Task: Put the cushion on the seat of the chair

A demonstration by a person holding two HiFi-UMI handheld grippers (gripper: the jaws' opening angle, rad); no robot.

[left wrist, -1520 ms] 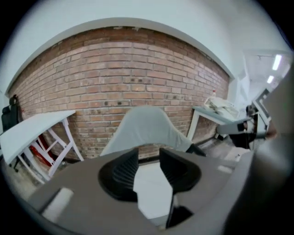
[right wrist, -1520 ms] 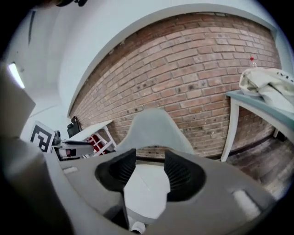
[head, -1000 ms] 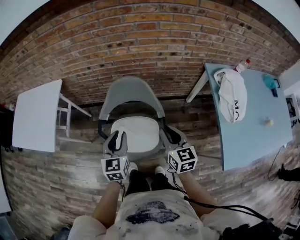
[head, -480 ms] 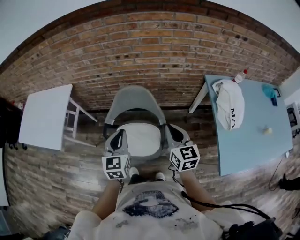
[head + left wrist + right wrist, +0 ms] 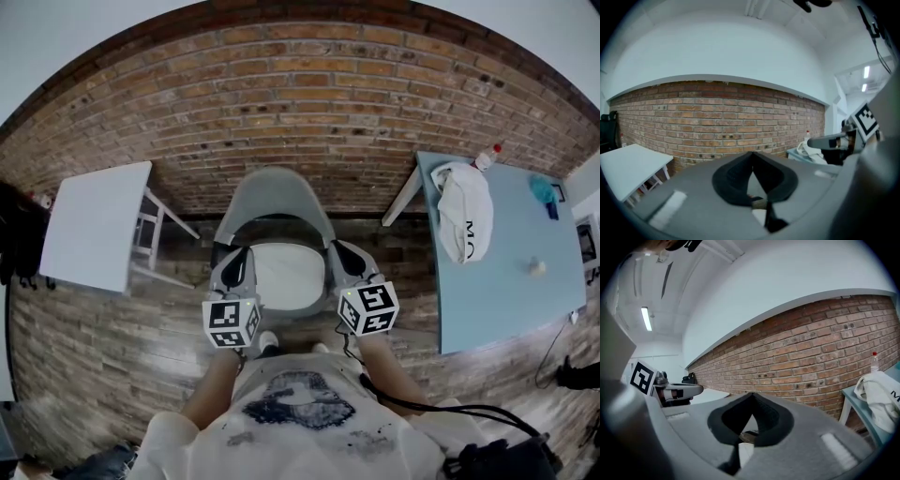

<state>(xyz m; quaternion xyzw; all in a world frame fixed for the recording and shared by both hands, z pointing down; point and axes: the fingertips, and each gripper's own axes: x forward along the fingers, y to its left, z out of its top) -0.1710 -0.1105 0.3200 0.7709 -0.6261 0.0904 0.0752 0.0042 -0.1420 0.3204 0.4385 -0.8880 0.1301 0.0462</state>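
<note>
A white cushion [image 5: 288, 275] lies flat on the seat of the grey chair [image 5: 272, 195], which stands against the brick wall. My left gripper [image 5: 238, 261] hovers at the seat's left side and my right gripper [image 5: 340, 254] at its right side. Neither touches the cushion. In the left gripper view the left gripper [image 5: 752, 155] has its jaws tip to tip, having just closed on nothing. The right gripper [image 5: 751, 396] is shut and empty too. Each gripper view shows the other gripper off to the side.
A white table [image 5: 94, 225] stands left of the chair. A light blue table [image 5: 511, 272] at the right carries a white cloth item [image 5: 466, 214] and a bottle [image 5: 486, 156]. The brick wall [image 5: 300, 94] is right behind the chair. My feet are at the seat's front.
Both grippers have risen from beside the seat. Their jaws, apart a second ago, have closed with nothing in them. The cushion stays on the seat.
</note>
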